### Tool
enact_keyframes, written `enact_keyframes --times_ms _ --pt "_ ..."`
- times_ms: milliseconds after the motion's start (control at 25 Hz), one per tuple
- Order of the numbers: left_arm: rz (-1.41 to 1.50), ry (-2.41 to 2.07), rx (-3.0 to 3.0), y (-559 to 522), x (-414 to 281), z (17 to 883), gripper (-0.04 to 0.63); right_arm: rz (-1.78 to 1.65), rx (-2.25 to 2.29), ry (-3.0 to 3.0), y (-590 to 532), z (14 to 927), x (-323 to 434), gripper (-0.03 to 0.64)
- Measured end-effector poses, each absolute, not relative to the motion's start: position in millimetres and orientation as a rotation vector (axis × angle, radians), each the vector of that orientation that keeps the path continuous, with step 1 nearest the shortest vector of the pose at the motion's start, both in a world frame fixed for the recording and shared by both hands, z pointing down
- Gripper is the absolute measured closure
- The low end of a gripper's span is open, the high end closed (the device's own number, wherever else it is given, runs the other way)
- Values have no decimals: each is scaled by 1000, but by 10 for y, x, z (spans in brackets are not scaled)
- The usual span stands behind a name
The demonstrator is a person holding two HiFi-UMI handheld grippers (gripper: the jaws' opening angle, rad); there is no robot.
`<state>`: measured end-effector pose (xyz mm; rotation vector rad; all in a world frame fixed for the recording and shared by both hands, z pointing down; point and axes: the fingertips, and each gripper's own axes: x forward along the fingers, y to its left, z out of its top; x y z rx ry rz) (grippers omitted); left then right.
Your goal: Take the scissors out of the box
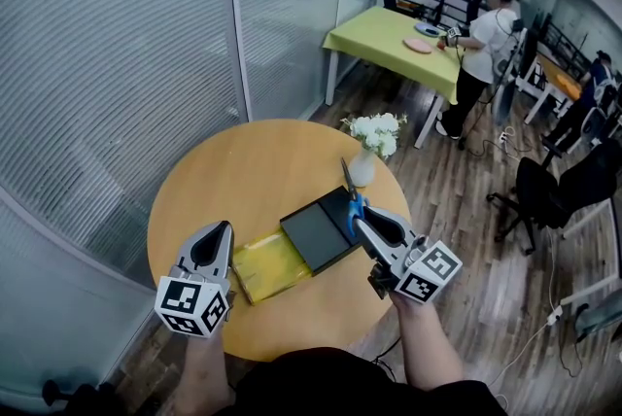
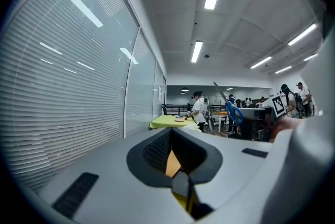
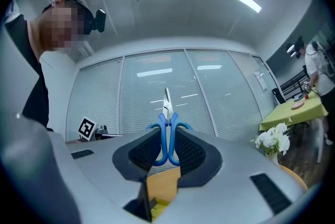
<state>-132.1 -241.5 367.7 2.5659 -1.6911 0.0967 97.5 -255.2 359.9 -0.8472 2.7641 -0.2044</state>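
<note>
The right gripper [image 3: 168,138] is clamped on the blue handles of the scissors [image 3: 167,113], blades pointing away from it, over a corner of the open black box [image 1: 313,233]. The left gripper [image 2: 176,152] has its jaws apart, with nothing between them.

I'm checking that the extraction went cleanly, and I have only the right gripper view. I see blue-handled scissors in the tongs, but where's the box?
Observer: In the head view the box sits on the round table, just left of the right gripper. It has a black part and a yellow part side by side.
Operator: Are the scissors clear of it?
Observer: The left gripper view shows the scissors held up in the air, with nothing around them.
Operator: And the other one?
Observer: The left gripper is beside the yellow part, tongs open and empty.
</note>
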Motion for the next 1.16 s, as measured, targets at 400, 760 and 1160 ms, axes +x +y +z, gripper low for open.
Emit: enact_keyframes --times_ms 400,760,1160 --pt "116 -1649 2580 -2406 -1256 3757 583 -211 -877 2792 -2545 3709 897 519" --pt "118 -1625 2590 -2406 -1216 3776 583 -203 -887 2802 -2521 3710 873 520" --pt "116 -1616 2587 -2401 -1245 3769 583 -212 -898 2803 -2523 3701 857 519"
